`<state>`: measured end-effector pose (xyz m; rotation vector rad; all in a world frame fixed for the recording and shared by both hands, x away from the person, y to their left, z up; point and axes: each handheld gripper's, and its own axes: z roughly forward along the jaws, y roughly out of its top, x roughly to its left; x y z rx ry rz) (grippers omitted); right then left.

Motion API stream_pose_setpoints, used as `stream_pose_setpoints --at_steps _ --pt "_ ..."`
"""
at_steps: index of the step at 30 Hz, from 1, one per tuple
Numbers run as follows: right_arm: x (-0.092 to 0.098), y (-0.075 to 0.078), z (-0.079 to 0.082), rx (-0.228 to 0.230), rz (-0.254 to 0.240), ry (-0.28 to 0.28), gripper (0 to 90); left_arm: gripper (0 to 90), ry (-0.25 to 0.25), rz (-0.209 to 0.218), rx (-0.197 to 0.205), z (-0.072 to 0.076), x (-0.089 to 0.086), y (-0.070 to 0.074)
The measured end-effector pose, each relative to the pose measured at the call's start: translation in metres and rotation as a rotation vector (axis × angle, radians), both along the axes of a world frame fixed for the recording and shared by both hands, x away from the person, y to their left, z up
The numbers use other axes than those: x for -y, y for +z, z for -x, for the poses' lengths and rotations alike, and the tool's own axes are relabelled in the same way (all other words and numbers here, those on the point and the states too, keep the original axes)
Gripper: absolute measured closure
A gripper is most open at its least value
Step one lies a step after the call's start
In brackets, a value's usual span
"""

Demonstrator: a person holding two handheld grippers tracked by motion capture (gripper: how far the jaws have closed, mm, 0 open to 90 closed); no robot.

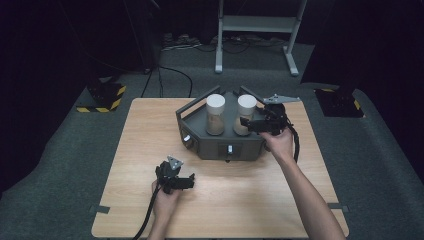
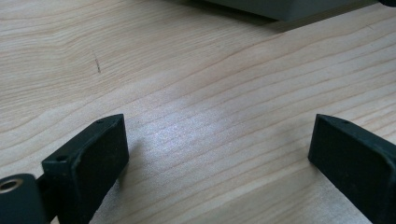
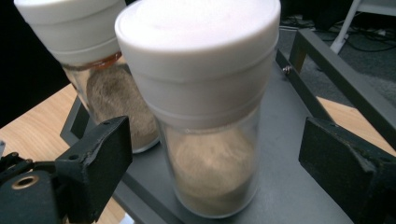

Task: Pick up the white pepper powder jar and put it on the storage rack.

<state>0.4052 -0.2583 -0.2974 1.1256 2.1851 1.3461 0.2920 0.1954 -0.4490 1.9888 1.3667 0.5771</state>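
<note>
Nearest the person, the left gripper (image 1: 186, 183) is idling low over the bare wooden table (image 1: 150, 150), jaws spread wide with nothing between them; its own view is showing only wood grain and the edge of the grey stand. Further out, the right gripper (image 1: 248, 123) is reaching in at the grey stand (image 1: 227, 145) in the middle of the table, jaws standing wide and straddling the nearer jar (image 3: 205, 116), one jaw on each side, neither pad yet touching the glass as far as can be told. That jar, white cap on, brownish powder inside, is sitting upright on the stand's flat deck at the right-hand spot (image 1: 246, 114). A second jar (image 1: 215, 114) of the same make is standing just beside it on the deck, a little behind it in the right gripper view. Beyond the table, a white metal frame (image 1: 260, 25) is standing on the grey floor. Judgement: the work is looking barely begun, the approach about lined up; closing on the jar, lifting it off the stand and whatever follows are all left to do.
</note>
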Motion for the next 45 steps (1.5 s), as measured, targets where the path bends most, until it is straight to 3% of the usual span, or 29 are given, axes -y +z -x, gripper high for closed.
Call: stream_pose_setpoints --at_steps 33,45 --pt "0.029 -0.016 0.019 -0.010 -0.022 -0.008 8.9 5.0 -0.001 -0.001 0.000 0.000 0.000 0.000" --pt "0.036 -0.027 0.032 0.008 -0.038 -0.032 10.0 5.0 0.000 0.000 0.000 0.000 0.000 0.000"
